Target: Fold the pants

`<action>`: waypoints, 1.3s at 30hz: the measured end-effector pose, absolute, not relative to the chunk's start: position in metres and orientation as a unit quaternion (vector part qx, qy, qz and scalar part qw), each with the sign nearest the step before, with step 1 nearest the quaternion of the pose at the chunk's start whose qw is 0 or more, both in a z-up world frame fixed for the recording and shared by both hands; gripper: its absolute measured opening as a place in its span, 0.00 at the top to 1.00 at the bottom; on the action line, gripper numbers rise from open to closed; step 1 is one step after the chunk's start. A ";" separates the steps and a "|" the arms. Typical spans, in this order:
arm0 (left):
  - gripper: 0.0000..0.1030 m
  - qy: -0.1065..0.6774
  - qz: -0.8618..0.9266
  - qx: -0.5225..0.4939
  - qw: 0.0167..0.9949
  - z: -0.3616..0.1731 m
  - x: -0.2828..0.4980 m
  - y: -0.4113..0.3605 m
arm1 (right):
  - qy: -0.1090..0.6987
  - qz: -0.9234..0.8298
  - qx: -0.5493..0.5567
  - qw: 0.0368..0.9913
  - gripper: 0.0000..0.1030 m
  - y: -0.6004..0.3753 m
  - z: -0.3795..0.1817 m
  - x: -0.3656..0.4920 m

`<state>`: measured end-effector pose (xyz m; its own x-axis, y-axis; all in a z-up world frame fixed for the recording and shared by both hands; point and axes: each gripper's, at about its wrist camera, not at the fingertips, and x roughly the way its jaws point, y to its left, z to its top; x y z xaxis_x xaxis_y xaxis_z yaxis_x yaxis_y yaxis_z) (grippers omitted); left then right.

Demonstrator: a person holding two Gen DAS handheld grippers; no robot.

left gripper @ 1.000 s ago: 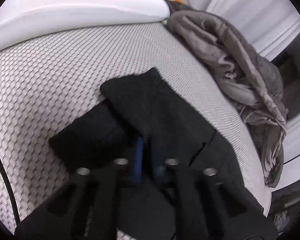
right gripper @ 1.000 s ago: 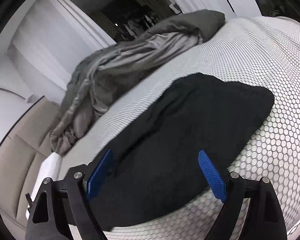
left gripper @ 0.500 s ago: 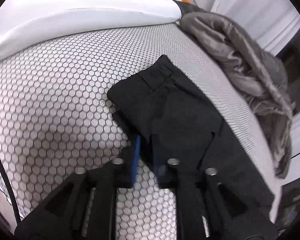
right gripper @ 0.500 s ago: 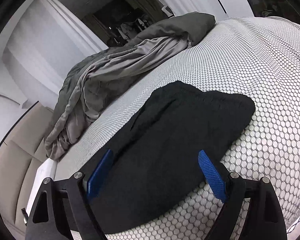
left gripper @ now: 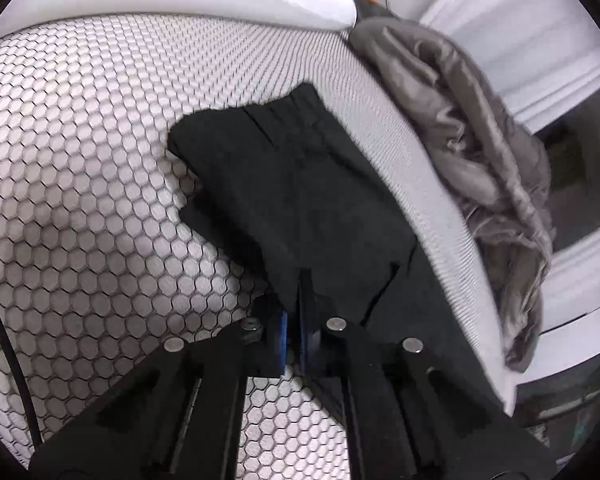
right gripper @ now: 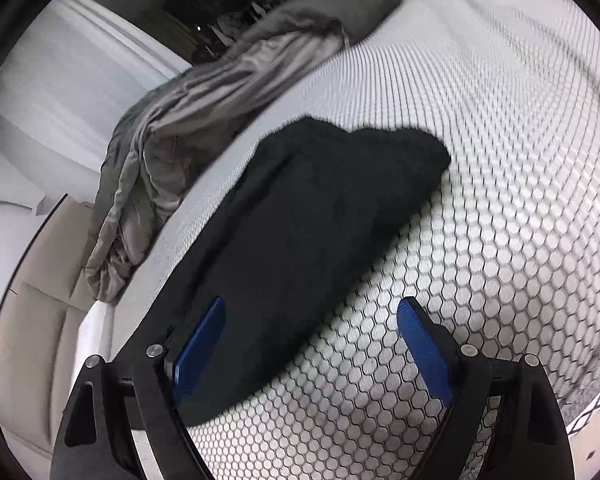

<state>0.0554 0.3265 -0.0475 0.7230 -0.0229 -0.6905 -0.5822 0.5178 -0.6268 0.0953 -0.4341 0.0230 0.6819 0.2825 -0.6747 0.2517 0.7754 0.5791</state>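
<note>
Left gripper (left gripper: 294,320) apparently pinches the black pants (left gripper: 296,184) edge.

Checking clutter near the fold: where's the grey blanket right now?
The grey blanket lies bunched along the bed's far edge, just beyond the black pants: right side of the left wrist view, upper left in the right wrist view.

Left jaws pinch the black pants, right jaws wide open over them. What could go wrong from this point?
1. The left gripper pinches only an edge of the black pants; a pull may slip it free or drag the folded stack askew.
2. The right gripper is open, half over the honeycomb cover; closing might catch the cover too.
3. The grey blanket lies nearby and could snag.
</note>
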 end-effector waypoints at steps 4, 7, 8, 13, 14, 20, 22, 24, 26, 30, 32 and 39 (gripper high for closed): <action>0.99 0.320 0.185 -0.435 0.821 -0.034 0.049 0.336 | 0.401 0.012 0.358 0.843 0.14 -0.442 0.012 0.103; 0.99 0.330 0.198 -0.433 0.815 -0.038 0.047 0.342 | 0.371 0.009 0.385 0.845 0.14 -0.448 0.009 0.114; 0.99 0.336 0.201 -0.435 0.811 -0.042 0.047 0.343 | 0.355 -0.004 0.401 0.845 0.15 -0.451 0.007 0.118; 0.99 0.333 0.195 -0.427 0.818 -0.039 0.051 0.342 | 0.343 -0.029 0.408 0.846 0.84 -0.445 0.000 0.133; 0.99 0.331 0.191 -0.424 0.821 -0.036 0.046 0.341 | 0.334 -0.028 0.409 0.849 0.88 -0.446 0.003 0.129; 0.93 0.366 0.201 -0.415 0.808 -0.043 0.027 0.341 | 0.338 -0.029 0.385 0.858 0.87 -0.451 0.015 0.067; 0.84 0.383 0.211 -0.412 0.800 -0.047 0.024 0.344 | 0.362 -0.043 0.385 0.848 0.76 -0.451 0.004 0.057; 0.75 0.383 0.227 -0.399 0.801 -0.039 0.016 0.345 | 0.374 -0.039 0.367 0.851 0.65 -0.455 0.003 0.053; 0.68 0.376 0.268 -0.371 0.806 -0.025 0.010 0.344 | 0.360 -0.082 0.340 0.865 0.53 -0.464 0.017 0.045; 0.61 0.345 0.302 -0.291 0.840 0.018 0.004 0.321 | 0.315 -0.144 0.249 0.904 0.47 -0.455 0.058 0.036; 0.43 0.329 0.275 -0.261 0.865 0.036 0.008 0.295 | 0.304 -0.113 0.207 0.923 0.47 -0.438 0.075 0.037; 0.00 0.347 0.086 -0.150 0.922 0.048 0.052 0.158 | 0.355 0.058 0.089 0.929 0.11 -0.326 0.066 0.063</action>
